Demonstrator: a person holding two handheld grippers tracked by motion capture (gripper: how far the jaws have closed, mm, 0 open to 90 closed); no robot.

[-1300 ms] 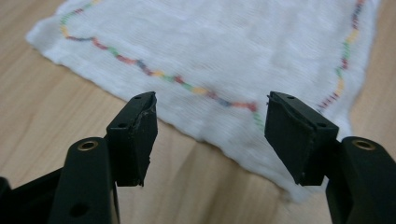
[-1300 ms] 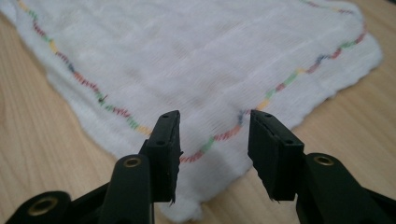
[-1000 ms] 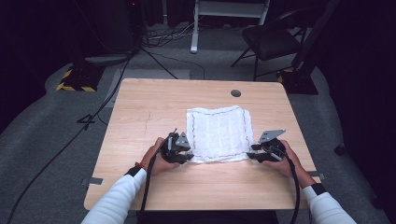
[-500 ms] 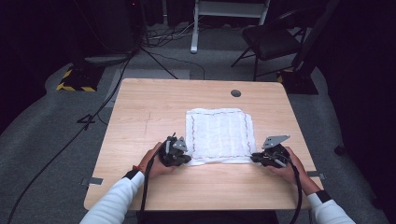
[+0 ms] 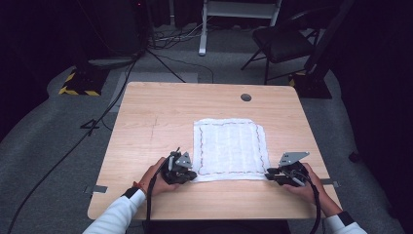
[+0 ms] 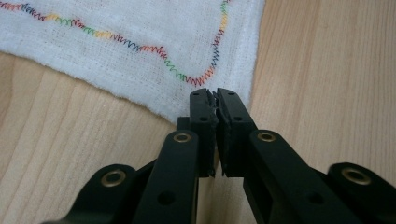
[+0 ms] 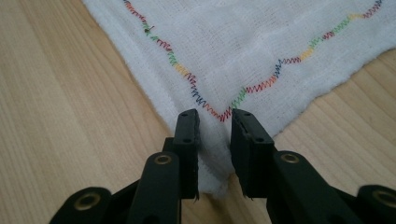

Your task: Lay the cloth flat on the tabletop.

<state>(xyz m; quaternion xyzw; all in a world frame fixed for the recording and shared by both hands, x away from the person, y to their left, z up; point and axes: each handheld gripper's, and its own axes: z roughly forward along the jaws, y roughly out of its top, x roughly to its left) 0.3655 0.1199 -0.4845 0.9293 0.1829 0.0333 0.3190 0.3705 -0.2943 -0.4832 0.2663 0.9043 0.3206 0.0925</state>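
Left gripper (image 5: pixel 187 170), jaws pinched together on the white cloth (image 5: pixel 229 146) corner at 7 o'clock. Right gripper (image 5: pixel 272 172), jaws parted, straddles the 5 o'clock corner on the table (image 5: pixel 156 117)

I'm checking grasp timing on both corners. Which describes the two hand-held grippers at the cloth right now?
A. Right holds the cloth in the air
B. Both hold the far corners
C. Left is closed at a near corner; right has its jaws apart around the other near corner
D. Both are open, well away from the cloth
C: the left hand-held gripper has its jaws together at the white cloth's corner, while the right hand-held gripper has its jaws apart astride the other near corner.
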